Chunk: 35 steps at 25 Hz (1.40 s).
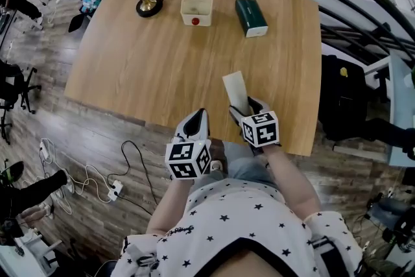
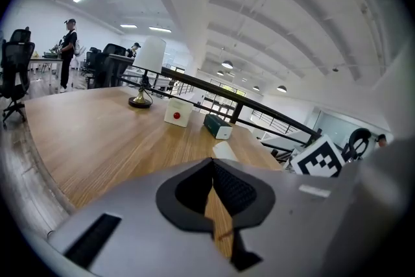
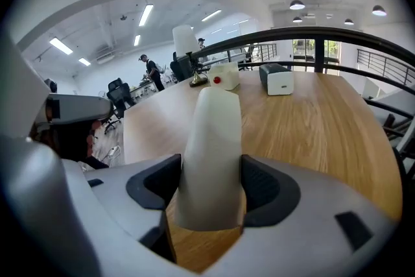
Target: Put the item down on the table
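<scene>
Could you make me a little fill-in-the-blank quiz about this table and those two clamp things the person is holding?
1. The right gripper grips a pale item; the left gripper is shut on ____.
2. The cream box on the table has a ____ button.
3. In the head view, the thing left of that box is a ____.
4. The other box, to its right, is dark ____.

Missing words: nothing; red; lamp; green.

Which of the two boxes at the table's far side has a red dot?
The white square box beside the lamp; the dark green box shows none.
</scene>
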Available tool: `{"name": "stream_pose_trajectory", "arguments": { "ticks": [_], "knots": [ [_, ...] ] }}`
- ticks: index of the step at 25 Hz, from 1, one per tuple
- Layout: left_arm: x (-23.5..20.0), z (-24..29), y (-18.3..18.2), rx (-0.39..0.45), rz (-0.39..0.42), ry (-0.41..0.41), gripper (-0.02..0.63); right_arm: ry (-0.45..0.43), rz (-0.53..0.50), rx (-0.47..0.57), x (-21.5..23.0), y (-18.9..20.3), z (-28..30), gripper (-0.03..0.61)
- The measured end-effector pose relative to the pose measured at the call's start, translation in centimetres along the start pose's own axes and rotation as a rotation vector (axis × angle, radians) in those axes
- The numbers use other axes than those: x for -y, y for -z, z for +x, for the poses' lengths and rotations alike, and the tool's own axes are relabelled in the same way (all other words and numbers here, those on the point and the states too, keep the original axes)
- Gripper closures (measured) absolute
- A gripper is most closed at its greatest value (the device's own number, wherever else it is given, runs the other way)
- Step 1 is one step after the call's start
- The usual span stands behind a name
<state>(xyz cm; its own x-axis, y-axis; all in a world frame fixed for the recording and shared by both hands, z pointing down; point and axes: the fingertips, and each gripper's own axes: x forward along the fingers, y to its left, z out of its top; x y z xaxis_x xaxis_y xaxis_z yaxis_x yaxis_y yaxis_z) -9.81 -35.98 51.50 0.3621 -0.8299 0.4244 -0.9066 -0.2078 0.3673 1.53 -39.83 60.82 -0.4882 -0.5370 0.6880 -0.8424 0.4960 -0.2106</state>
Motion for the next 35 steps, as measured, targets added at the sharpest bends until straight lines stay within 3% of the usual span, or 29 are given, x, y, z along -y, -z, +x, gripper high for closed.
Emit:
{"name": "stream_pose_trajectory", "arguments": {
  "ticks": [10, 18, 29, 35],
  "knots": [
    [0.0, 1.0, 0.4, -0.023, 0.002, 0.004, 0.601, 0.019, -0.055, -0.177, 1.1, 1.9, 3.3, 0.293],
    [-0.4, 1.2, 0.5, -0.029, -0.003, 0.006, 0.601, 0.052, -0.101, -0.260, 1.0, 2.3, 4.5, 0.290],
    [-0.3, -0.6, 0.7, -0.019, 0.001, 0.008, 0.601, 0.091, -0.119, -0.233, 0.9, 2.4, 4.5, 0.288],
    [-0.3, -2.9, 0.9, -0.009, 0.009, 0.005, 0.601, 0.123, -0.039, -0.148, 0.8, 2.0, 2.8, 0.262]
  ]
}}
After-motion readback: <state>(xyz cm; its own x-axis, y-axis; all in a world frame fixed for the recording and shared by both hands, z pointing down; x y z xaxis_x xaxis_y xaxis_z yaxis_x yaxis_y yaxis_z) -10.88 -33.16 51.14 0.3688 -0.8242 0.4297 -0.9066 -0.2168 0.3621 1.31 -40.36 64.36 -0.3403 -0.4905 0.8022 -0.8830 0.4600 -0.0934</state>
